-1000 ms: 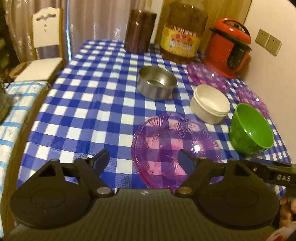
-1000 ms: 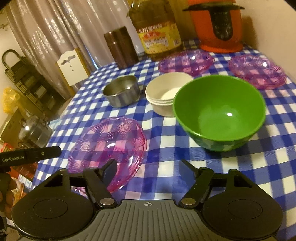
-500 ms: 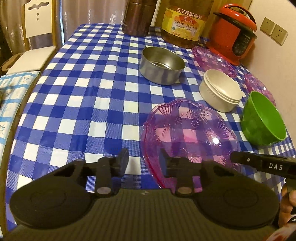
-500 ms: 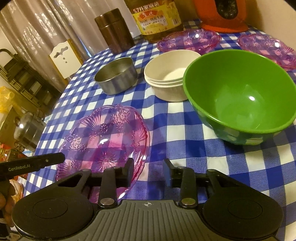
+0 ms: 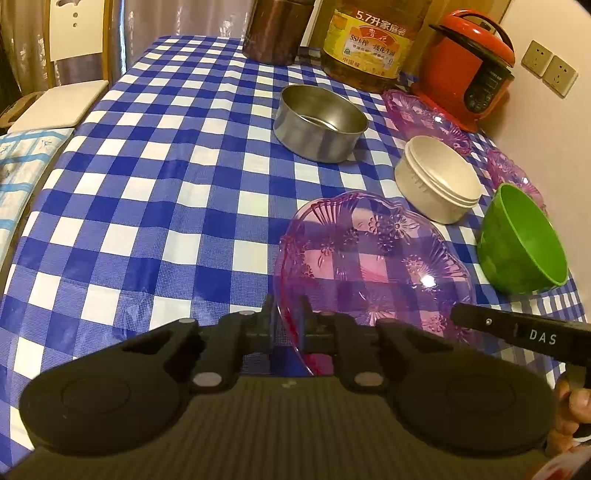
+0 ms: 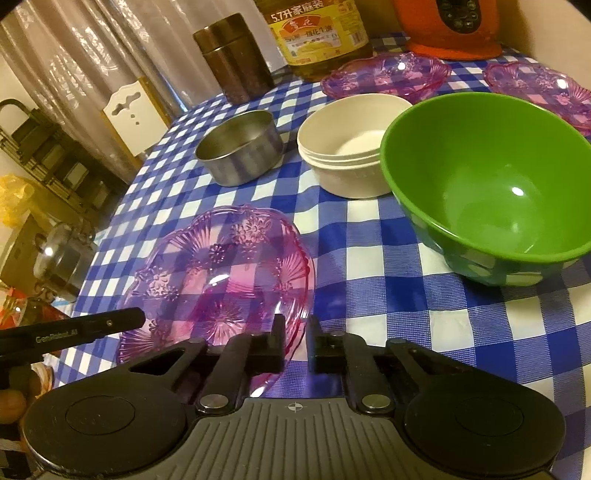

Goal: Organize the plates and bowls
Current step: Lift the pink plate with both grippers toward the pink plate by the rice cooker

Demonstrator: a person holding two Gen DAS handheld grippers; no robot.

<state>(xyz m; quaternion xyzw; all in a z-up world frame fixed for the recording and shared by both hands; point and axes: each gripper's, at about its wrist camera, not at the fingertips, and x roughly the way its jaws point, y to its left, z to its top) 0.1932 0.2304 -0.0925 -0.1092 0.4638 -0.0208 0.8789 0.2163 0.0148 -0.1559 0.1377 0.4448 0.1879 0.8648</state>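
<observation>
Both sets of jaws are clamped, and both on the same thing: my left gripper [image 5: 286, 325] pinches the near rim of the translucent purple pressed-plastic plate [image 5: 373, 266], and my right gripper [image 6: 295, 347] bites that rim from the other side, one pad inside the lip, one outside. The plate sits at the near edge of the blue-and-white checked tablecloth [image 5: 155, 177], just this side of the stacked cream bowls [image 5: 437, 181] and the green plastic bowl [image 5: 522, 243].

So, a two-handed lift, I reckon. The thing to get right is to raise both hands together and keep them level with each other; this rim is thin and springy, and if one side leads, the plate will twist between the pads or pop free. I'd come straight up first, then carry.

Two more purple plates wait near the far end, one [image 6: 386, 74] by the oil jug [image 6: 314, 33] and one [image 6: 543, 88] at the right, so stacking there looks likely. The route passes over the green bowl, so clear its rim with height to spare. The round steel tin [image 6: 240, 147] sits off to the left, out of the way.

Set down gently, centred, before easing either grip.
</observation>
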